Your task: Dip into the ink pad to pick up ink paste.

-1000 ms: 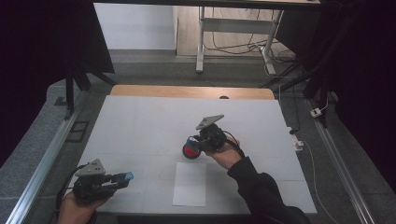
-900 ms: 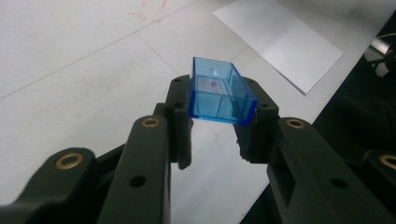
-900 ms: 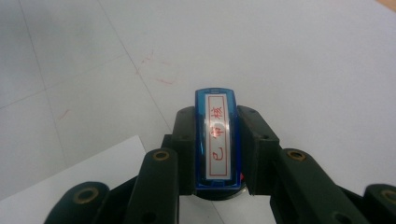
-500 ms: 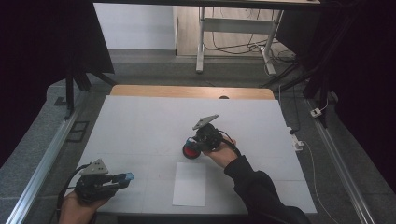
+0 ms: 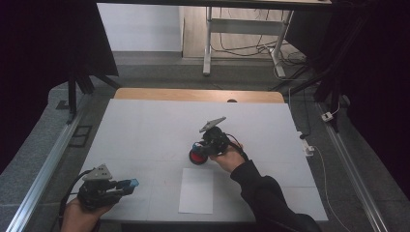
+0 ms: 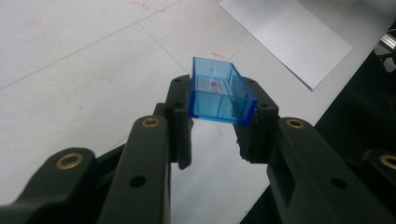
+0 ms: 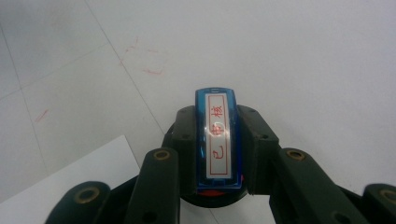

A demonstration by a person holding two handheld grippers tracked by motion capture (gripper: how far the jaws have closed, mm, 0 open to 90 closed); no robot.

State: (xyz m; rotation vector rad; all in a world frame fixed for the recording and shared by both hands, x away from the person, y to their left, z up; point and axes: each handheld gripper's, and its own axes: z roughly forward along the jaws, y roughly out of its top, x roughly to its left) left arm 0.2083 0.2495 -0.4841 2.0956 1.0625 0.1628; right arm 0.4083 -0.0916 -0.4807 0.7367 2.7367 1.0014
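My right gripper (image 5: pixel 202 152) is near the table's middle, shut on a blue stamp (image 7: pixel 218 140) whose white label carries red characters. A round black pad with a red face (image 5: pixel 197 157) sits right at the gripper's tip, under the stamp (image 7: pixel 212 195); whether they touch I cannot tell. At the front left my left gripper (image 5: pixel 124 185) is shut on a clear blue rectangular cap (image 6: pixel 219 93), held just above the white table (image 5: pixel 145 125). The cap shows as a blue spot (image 5: pixel 130 183) in the high view.
A white sheet of paper (image 5: pixel 196 190) lies flat between the two grippers near the front edge, also at the upper right (image 6: pixel 285 37) of the left gripper view. Faint red marks (image 7: pixel 147 58) dot the tabletop. A wooden strip (image 5: pixel 198 95) borders the far edge.
The right gripper has shifted slightly left with the stamp, staying at the red pad. The left hand has kept still.
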